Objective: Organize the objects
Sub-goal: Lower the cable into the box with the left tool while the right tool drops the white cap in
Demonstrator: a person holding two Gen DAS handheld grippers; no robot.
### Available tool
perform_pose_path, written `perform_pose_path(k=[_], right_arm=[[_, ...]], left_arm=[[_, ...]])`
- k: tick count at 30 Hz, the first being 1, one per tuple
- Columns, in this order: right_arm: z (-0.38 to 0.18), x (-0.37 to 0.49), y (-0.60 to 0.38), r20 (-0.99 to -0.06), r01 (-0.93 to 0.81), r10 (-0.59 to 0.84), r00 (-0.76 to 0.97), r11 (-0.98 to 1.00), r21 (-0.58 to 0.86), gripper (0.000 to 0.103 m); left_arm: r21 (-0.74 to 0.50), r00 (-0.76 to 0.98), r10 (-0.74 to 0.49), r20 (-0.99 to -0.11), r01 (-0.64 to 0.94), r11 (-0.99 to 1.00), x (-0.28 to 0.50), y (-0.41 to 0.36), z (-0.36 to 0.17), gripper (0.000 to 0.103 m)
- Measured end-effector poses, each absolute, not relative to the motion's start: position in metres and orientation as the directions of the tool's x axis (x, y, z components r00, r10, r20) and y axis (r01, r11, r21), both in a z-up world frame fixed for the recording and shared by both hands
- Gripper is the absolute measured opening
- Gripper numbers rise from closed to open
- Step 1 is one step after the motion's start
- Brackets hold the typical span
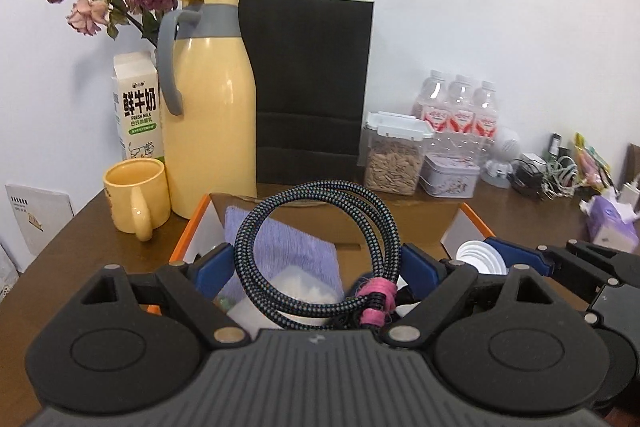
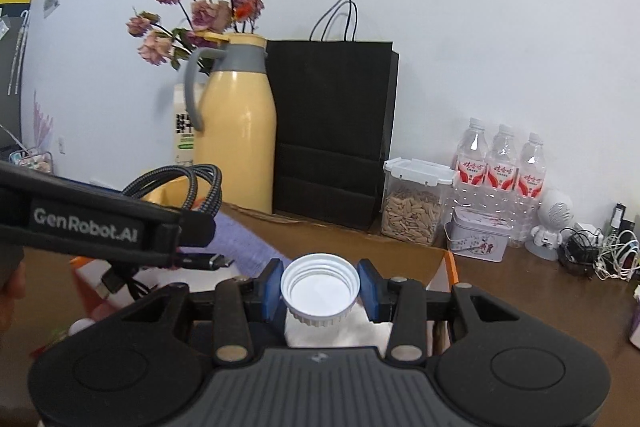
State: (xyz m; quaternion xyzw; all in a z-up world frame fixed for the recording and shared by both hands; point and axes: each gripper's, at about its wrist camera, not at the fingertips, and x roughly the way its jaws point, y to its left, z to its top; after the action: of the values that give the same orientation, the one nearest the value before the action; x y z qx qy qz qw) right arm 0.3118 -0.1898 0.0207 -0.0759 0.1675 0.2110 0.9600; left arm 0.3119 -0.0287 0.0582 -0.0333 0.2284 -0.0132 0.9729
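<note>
Cable (image 1: 320,251) sits gripped in the left gripper (image 1: 320,267), cap (image 2: 320,289) in the right gripper (image 2: 320,291), both above the box (image 1: 472,219); placing remains.

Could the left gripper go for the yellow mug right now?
Probably not yet: the left gripper is already holding the coiled cable between its pads. The mug itself stands unobstructed on the table beside the box.

Ahead: thermos (image 1: 212,107), black bag (image 1: 312,87) and seed jar (image 1: 394,159) walled the back.
Below: box (image 1: 192,227) lay open-topped.
</note>
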Motion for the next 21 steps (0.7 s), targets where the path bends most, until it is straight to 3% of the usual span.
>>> perform_pose_path(k=[11, 13, 15, 17, 21], right_arm=[[-0.001, 0.354, -0.187, -0.407, -0.429, 0.384, 0.829, 0.903, -0.021, 0.039], [-0.002, 0.354, -0.187, -0.425, -0.431, 0.381, 0.821, 0.902, -0.023, 0.04], [-0.004, 0.353, -0.187, -0.438, -0.43, 0.375, 0.817, 0.902, -0.029, 0.058], [-0.004, 0.352, -0.186, -0.43, -0.424, 0.372, 0.823, 0.905, -0.028, 0.102], [-0.001, 0.35, -0.187, -0.429, -0.428, 0.379, 0.82, 0.903, -0.021, 0.103]], left_arm=[[-0.036, 0.863, -0.012, -0.505, -0.008, 0.999, 0.351, -0.028, 0.036, 0.091], [-0.042, 0.875, -0.002, -0.484, -0.021, 0.999, 0.349, -0.028, 0.036, 0.103], [-0.043, 0.889, 0.022, -0.458, -0.047, 0.998, 0.345, -0.027, 0.038, 0.103], [-0.048, 0.887, 0.023, -0.462, -0.051, 0.998, 0.346, -0.026, 0.04, 0.103], [-0.049, 0.882, 0.034, -0.47, -0.064, 0.997, 0.349, -0.025, 0.04, 0.103]])
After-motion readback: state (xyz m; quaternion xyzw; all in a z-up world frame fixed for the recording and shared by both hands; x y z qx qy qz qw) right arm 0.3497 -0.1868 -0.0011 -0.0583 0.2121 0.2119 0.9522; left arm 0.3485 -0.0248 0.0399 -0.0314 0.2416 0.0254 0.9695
